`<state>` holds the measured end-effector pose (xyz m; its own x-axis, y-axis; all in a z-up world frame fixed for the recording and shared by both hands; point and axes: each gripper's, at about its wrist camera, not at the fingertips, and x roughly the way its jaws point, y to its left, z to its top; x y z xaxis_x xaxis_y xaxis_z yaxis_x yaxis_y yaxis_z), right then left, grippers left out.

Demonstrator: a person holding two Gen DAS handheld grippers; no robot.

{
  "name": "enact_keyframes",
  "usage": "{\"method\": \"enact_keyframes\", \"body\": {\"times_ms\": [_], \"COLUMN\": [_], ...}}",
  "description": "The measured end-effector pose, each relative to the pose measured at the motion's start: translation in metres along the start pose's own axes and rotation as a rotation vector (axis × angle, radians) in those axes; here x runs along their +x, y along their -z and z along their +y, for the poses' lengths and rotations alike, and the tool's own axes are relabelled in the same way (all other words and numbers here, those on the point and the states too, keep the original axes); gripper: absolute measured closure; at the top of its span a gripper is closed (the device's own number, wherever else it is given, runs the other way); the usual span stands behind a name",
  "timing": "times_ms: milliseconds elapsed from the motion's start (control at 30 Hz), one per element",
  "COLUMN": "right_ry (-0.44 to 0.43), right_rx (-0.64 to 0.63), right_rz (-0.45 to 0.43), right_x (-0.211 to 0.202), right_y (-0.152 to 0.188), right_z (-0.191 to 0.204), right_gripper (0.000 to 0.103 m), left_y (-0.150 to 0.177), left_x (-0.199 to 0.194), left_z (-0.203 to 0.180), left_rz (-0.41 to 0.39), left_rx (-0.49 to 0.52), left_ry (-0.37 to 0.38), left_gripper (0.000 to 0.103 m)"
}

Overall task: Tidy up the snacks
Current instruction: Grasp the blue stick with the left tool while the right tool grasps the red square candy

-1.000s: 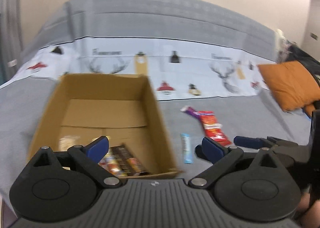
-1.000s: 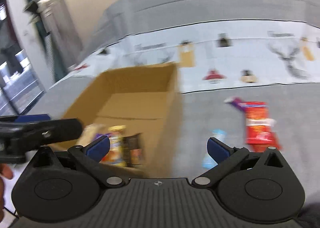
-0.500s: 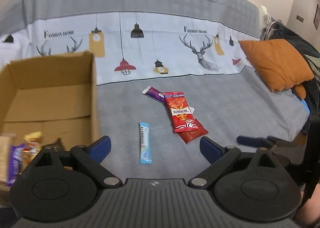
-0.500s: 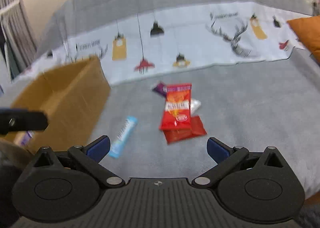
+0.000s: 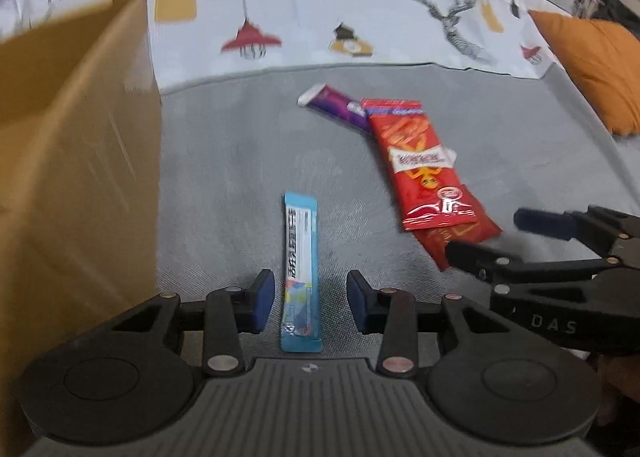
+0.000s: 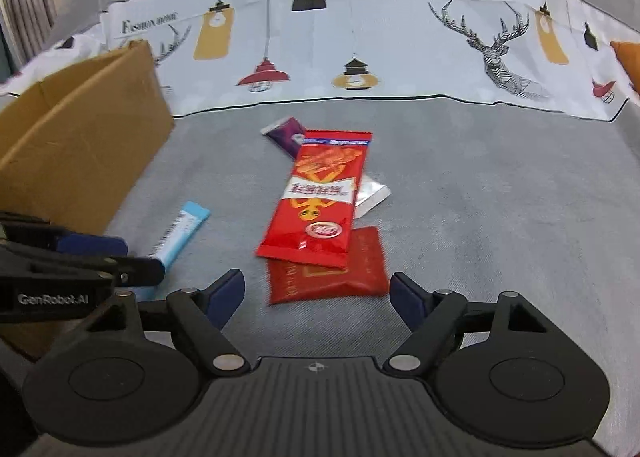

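A light blue snack stick lies on the grey bed cover, its near end between the fingers of my left gripper, which is open around it, narrowed but apart from it. It also shows in the right wrist view. A red snack packet lies on a darker red packet, a purple bar and a white packet. My right gripper is open, its fingers either side of the darker red packet's near edge. The red packet shows in the left wrist view too.
A brown cardboard box stands at the left, close to my left gripper; it also shows in the right wrist view. An orange cushion lies at the far right. A printed white sheet covers the back of the bed.
Both grippers have moved from the box to the loose snacks and lower. The left fingers have narrowed around the blue stick. The right gripper has come up to the red packets.
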<state>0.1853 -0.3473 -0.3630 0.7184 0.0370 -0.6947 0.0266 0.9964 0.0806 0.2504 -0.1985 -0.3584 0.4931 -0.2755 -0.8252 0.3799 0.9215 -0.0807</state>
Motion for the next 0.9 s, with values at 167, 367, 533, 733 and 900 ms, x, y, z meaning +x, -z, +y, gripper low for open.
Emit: {"method": "enact_keyframes", "body": {"times_ms": [167,367,533,733,900], "right_ry": [-0.004,0.023,0.027,0.043,0.007], "right_rx": [-0.092,-0.112,-0.131,-0.159,-0.148], "right_rz": [0.048,0.045,0.059,0.031,-0.014], "right_x": [0.028,0.017,-0.008,-0.036,-0.04], "right_y": [0.0,0.004,0.02,0.033,0.027], "right_z": [0.017,0.024,0.031,0.033,0.027], "right_gripper": [0.026,0.053,0.067,0.084,0.078], "left_y": [0.008,0.015,0.028,0.045,0.043], "left_x": [-0.002,-0.01,-0.023,-0.028,-0.019], "left_z": [-0.009,-0.001,-0.006,-0.018,-0.02], "left_rz": [-0.052,-0.04,-0.048,-0.045,-0.051], "left_rx": [0.115,0.081,0.075,0.105,0.105], "left_ry": [-0.033,0.025,0.054,0.052,0.039], "left_gripper": [0.085,0.098,0.099,0.099,0.098]}}
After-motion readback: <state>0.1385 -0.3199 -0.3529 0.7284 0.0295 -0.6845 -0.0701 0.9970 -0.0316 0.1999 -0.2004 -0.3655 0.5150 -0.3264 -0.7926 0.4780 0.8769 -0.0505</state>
